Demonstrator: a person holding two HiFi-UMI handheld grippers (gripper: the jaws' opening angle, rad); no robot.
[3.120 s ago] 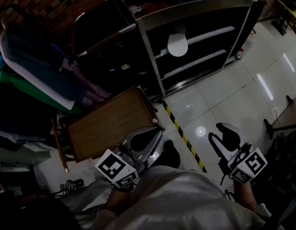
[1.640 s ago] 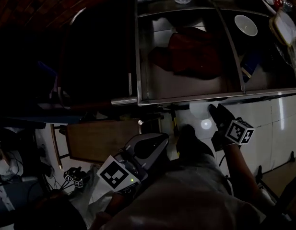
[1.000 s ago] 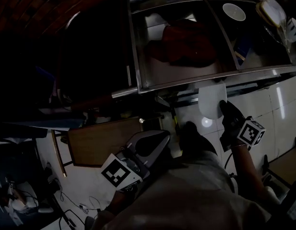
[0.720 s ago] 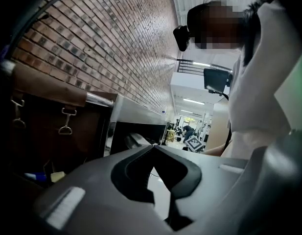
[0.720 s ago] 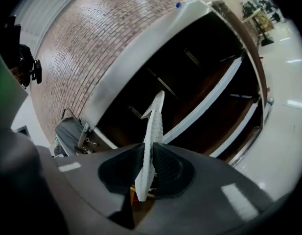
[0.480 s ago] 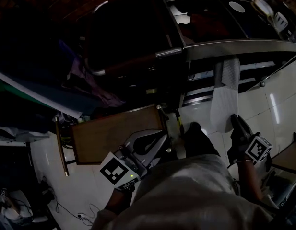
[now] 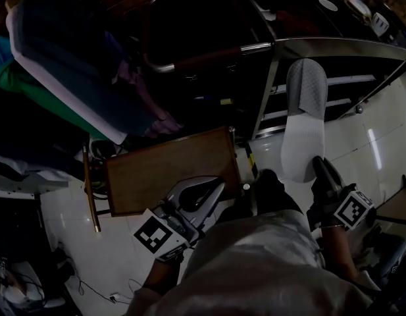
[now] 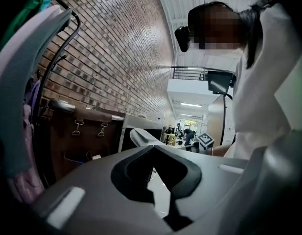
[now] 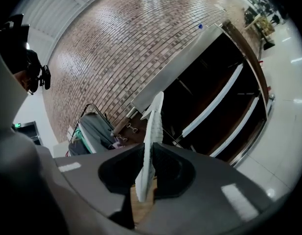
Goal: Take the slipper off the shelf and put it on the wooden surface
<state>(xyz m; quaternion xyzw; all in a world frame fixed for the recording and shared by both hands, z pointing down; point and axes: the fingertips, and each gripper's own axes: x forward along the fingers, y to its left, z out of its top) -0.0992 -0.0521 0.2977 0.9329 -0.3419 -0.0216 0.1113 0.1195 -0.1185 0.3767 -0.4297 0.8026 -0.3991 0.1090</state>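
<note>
- The slipper (image 7: 304, 120) is white, thin and flat, with a bumpy, waffle-like top.
- The shelf (image 7: 334, 43) is shiny metal with dark insides; the wooden surface (image 7: 168, 171) is brown, flat and boxy with a thin rim.
- The right gripper (image 7: 319, 165) pinches the slipper's near end tight, and its long body sticks up and away in front of the shelf.
- The left gripper (image 7: 218, 186) has its jaws pressed together on nothing, just by the wooden surface's near edge.
- The slipper hangs over the glossy tile floor (image 7: 380, 143), well to the right of the wooden surface.
- Yellow-and-black tape (image 7: 250, 164) runs along the gap between them.
</note>
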